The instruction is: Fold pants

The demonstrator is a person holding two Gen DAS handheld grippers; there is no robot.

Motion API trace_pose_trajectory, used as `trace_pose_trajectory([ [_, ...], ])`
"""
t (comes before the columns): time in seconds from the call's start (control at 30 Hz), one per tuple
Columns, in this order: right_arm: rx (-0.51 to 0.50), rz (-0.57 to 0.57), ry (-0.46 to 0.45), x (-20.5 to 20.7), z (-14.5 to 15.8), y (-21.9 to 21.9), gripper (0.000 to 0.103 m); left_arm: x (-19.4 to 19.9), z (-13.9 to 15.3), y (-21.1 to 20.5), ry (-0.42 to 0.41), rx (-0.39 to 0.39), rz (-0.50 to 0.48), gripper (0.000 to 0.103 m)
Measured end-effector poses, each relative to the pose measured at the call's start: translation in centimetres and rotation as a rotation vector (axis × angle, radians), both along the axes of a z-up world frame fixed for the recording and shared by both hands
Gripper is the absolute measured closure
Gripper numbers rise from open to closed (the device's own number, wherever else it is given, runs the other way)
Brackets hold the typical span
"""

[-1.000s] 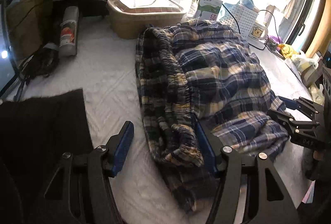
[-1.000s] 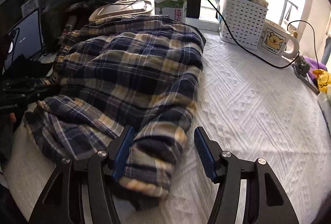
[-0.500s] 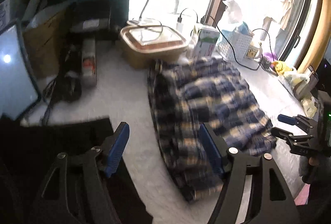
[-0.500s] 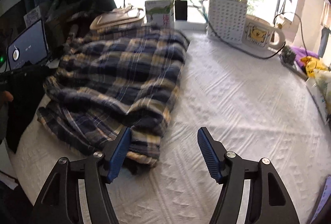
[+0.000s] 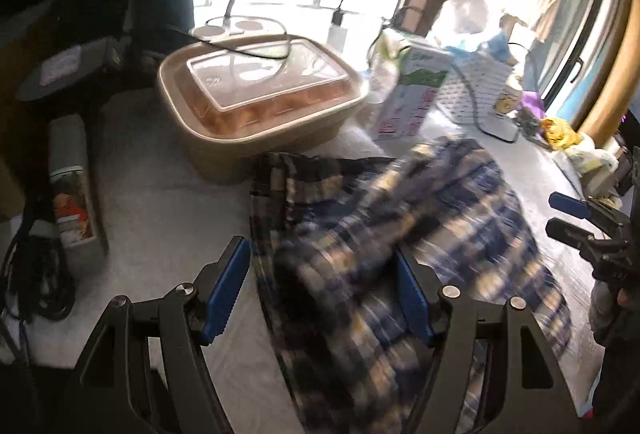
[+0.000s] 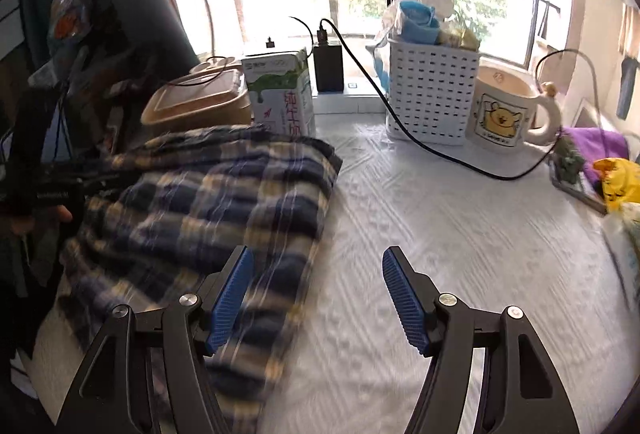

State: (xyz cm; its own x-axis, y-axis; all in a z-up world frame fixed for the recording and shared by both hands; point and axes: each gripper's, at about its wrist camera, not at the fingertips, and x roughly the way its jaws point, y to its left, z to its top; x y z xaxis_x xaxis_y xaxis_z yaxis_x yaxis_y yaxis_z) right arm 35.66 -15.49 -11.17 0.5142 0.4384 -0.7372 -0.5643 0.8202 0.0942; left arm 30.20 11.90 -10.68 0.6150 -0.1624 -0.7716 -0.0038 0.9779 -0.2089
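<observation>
Both claws, left [image 5: 322, 298] and right [image 6: 316, 298], spread and empty above folded pants [image 6: 208, 201]; risk of snagging cloth, undoing fold.

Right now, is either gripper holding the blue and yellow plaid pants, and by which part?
Nothing is held. The left gripper and right gripper have just been opening; both stand open above the folded plaid pants on the white cloth.

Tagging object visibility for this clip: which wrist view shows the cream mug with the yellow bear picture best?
The right wrist view: the cream mug with the yellow bear picture stands large and sharp beside the white perforated basket, handle and print clear. In the left wrist view the mug is small, distant and washed out by window glare.
</observation>
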Motion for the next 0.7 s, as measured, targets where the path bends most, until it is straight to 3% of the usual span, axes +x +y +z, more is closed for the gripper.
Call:
trace_pose_trajectory([
  [0.2, 0.043, 0.014, 0.052, 4.1, -1.1, 2.0, 0.034, 1.7, -2.0, -0.2, 0.065, -0.024, -0.033, 0.032],
  [0.4, 0.066, 0.046, 0.091, 6.4, -2.7, 3.9, 0.034, 2.8, -2.4, -0.5, 0.054, 0.008, -0.056, 0.021],
  [0.53, 0.076, 0.06, 0.124, 7.5, -3.8, 5.0, 0.034, 3.9, -2.7, -1.1, 0.042, 0.037, -0.068, 0.02],
  [0.67, 0.092, 0.07, 0.129, 8.1, -3.9, 5.5, 0.034, 4.5, -2.9, -1.4, 0.016, 0.039, -0.084, 0.025],
  [0.7, 0.093, 0.075, 0.13, 8.2, -3.9, 5.7, 0.034, 4.6, -2.9, -1.4, 0.009, 0.038, -0.086, 0.033],
])
